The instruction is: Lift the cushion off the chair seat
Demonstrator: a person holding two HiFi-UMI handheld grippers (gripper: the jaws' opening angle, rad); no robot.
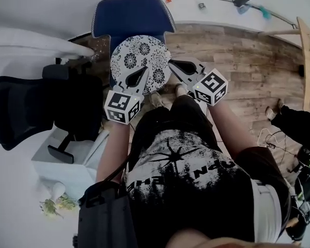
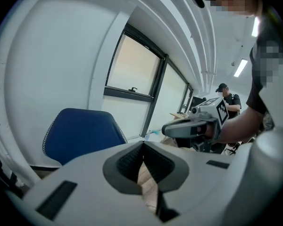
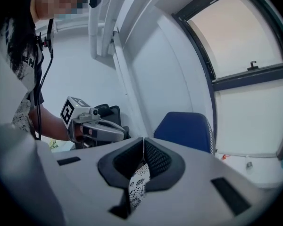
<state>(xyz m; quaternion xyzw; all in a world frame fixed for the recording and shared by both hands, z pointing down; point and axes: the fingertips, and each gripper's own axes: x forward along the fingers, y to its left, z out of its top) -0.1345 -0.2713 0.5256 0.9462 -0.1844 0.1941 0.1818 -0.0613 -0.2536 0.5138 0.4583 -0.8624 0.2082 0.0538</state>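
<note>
**A:** What is nearest in the head view?

**B:** The person's printed shirt (image 1: 191, 174), then both forearms. Past them, the left gripper (image 1: 144, 69) lies over the cushion (image 1: 139, 53) and the right gripper (image 1: 171, 62) is at its right edge. The cushion is round, with a black-and-white floral print. It sits over the seat of the blue chair (image 1: 132, 17), in front of the backrest. I can't tell whether it touches the seat.

**A:** Is anything crowding it?

**B:** A black office chair (image 1: 26, 110) stands just beside the blue chair's left edge. The person's shoes (image 1: 155, 99) are at the seat's front edge, on the wood floor (image 1: 237, 61).

**A:** And the left gripper view?

**B:** The fingers are clenched tip to tip. Only a wood-toned strip shows below them, and no patterned cloth. Ahead are the blue backrest, a window (image 2: 132, 69) and another person (image 2: 228, 100) well behind.

**A:** The right gripper view?

**B:** The fingers are pinched on the cushion's floral edge, which hangs below them.
</note>
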